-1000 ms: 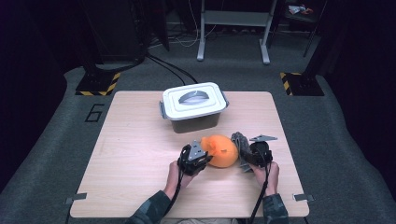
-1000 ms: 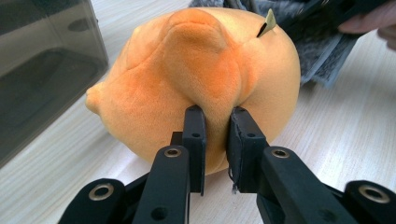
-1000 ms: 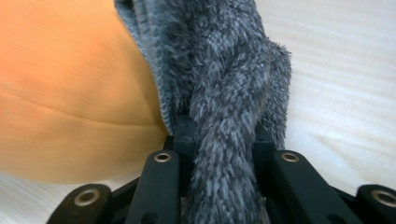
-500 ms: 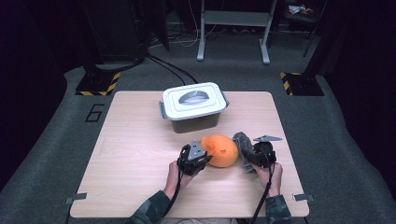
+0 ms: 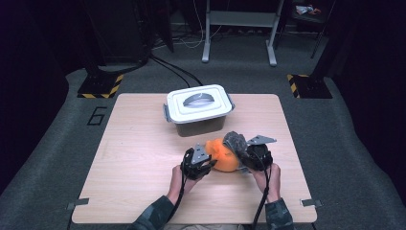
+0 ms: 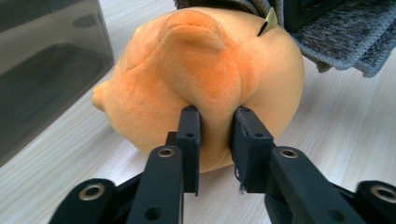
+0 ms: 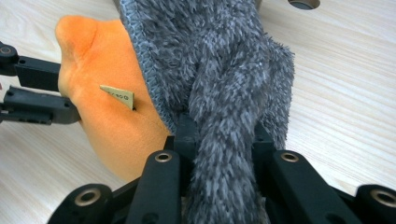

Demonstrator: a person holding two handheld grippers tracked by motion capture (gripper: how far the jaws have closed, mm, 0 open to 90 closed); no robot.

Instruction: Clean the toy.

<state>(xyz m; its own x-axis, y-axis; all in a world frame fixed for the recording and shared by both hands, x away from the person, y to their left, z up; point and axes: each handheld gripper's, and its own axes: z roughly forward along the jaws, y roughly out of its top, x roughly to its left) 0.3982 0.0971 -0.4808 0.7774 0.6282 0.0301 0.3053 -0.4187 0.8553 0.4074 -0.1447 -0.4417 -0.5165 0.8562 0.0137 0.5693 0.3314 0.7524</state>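
An orange plush toy (image 5: pixel 224 154) lies on the wooden table (image 5: pixel 134 158) in front of the person. My left gripper (image 5: pixel 207 162) is shut on a fold of the orange plush toy (image 6: pixel 205 88), its jaws pinching the fabric. My right gripper (image 5: pixel 244 155) is shut on a grey fuzzy cloth (image 5: pixel 235 141), which drapes over the right top of the toy. In the right gripper view the grey fuzzy cloth (image 7: pixel 219 84) bunches between the jaws, beside the orange plush toy (image 7: pixel 107 107) with its small tan tag (image 7: pixel 117 96).
A dark bin with a white lid and grey handle (image 5: pixel 198 103) stands at the table's far middle, just behind the toy. Its side wall (image 6: pixel 42 70) sits close on the left in the left gripper view. Dark floor, stands and cables surround the table.
The right gripper has drawn the grey cloth up and leftward onto the toy. The left gripper stays clamped on the toy in the same place.
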